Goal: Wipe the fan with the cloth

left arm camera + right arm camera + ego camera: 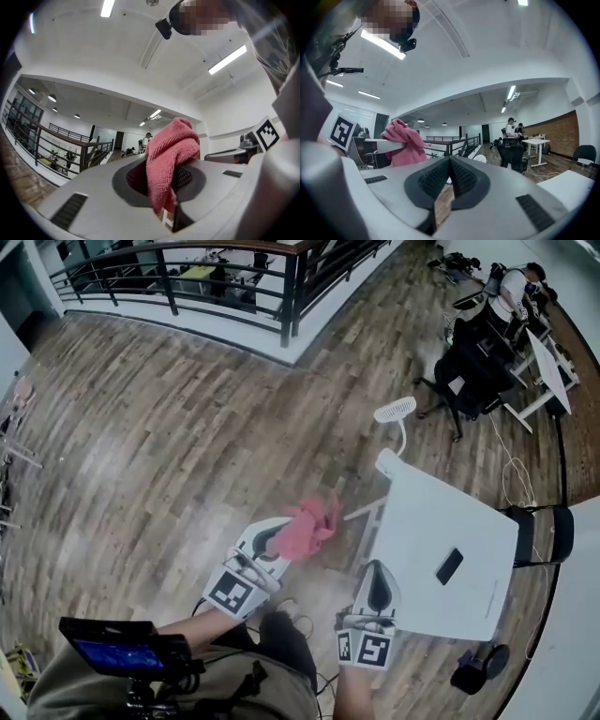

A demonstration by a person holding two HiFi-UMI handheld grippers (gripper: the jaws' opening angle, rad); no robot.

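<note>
1. Left gripper [272,542] is clamped on the cloth [307,529]. The jaws stand narrow, with a bunched fold pinched between the pads. In the left gripper view the rest of the cloth bulges up and over the tips.
2. Right gripper [376,570] has its jaws together with nothing between them. It is held level at 3 o'clock of the left one, over the near left edge of the table [441,521].
3. The cloth is pink terry that looks soft, light and limp. It should drape and fold round whatever it meets, and the grip on its gathered middle looks secure. The loose end flopping past the tips is the part to wipe with.
4. The fan [395,411] is at 12 to 1 o'clock of both grippers, well apart from them. Its small white head rises on a thin curved neck from a base on the table's far left corner.
5. The fan is probably light and top-heavy. The neck looks bendy, so a firm wipe could swing the head away or tip the fan off the corner.
6. The best hold is likely low on the neck or on the base, taken with the empty right gripper. The grille looks thin and calls for light strokes.
</note>
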